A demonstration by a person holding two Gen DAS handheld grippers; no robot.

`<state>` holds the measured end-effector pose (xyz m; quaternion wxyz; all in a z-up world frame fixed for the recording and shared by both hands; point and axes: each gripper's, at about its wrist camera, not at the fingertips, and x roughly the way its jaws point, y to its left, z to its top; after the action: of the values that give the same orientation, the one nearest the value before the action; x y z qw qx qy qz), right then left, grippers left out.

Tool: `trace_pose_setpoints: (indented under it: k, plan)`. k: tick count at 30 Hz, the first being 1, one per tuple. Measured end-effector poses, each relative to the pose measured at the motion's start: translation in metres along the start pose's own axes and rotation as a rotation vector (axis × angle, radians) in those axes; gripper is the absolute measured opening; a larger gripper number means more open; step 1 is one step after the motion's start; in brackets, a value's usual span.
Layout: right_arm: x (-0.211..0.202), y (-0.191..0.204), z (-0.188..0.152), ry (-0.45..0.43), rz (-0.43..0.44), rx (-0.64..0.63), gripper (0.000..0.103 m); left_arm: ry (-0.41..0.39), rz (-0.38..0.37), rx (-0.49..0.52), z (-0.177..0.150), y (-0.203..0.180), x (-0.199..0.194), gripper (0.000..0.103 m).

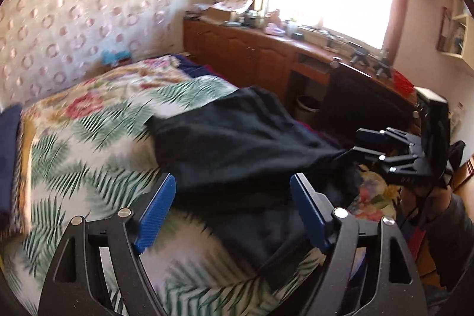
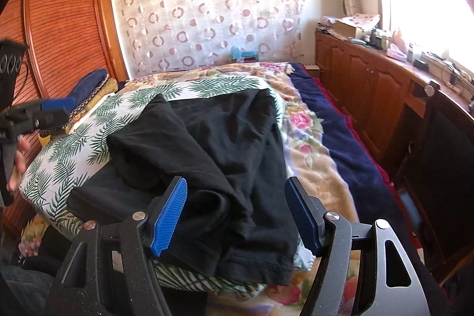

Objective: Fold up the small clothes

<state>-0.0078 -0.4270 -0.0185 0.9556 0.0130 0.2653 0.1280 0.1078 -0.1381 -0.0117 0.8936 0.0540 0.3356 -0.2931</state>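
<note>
The black garment (image 2: 207, 144) lies rumpled at frame centre on the palm-print bed (image 2: 59, 156). Both the left gripper (image 1: 232, 212) and right gripper (image 2: 237, 212) gape wide, probably between folds; next, pinch 2 hem corners.

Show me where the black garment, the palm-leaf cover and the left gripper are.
black garment (image 2: 225, 144), right wrist view, middle of the cloth
palm-leaf cover (image 2: 74, 150), right wrist view, bare left part
left gripper (image 1: 234, 212), left wrist view, midway between fingertips
</note>
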Motion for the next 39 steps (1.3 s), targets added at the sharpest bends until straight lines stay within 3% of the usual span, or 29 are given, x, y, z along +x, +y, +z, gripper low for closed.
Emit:
trace_pose_setpoints:
  k: [11,20,36,39]
  plan:
    - [0.042,0.063,0.035,0.043,0.112,-0.161,0.071,-0.031,0.104,-0.099,-0.045,0.046,-0.025,0.08]
    - [0.095,0.114,0.07,0.133,0.225,-0.294,0.071,-0.053,0.131,-0.141,-0.062,0.067,-0.035,0.08]
    - [0.168,0.167,0.084,0.284,0.185,-0.514,0.07,-0.087,0.152,-0.217,-0.075,0.094,-0.053,0.08]
    - [0.181,0.172,0.083,0.309,0.141,-0.548,0.053,-0.084,0.148,-0.218,-0.076,0.094,-0.052,0.08]
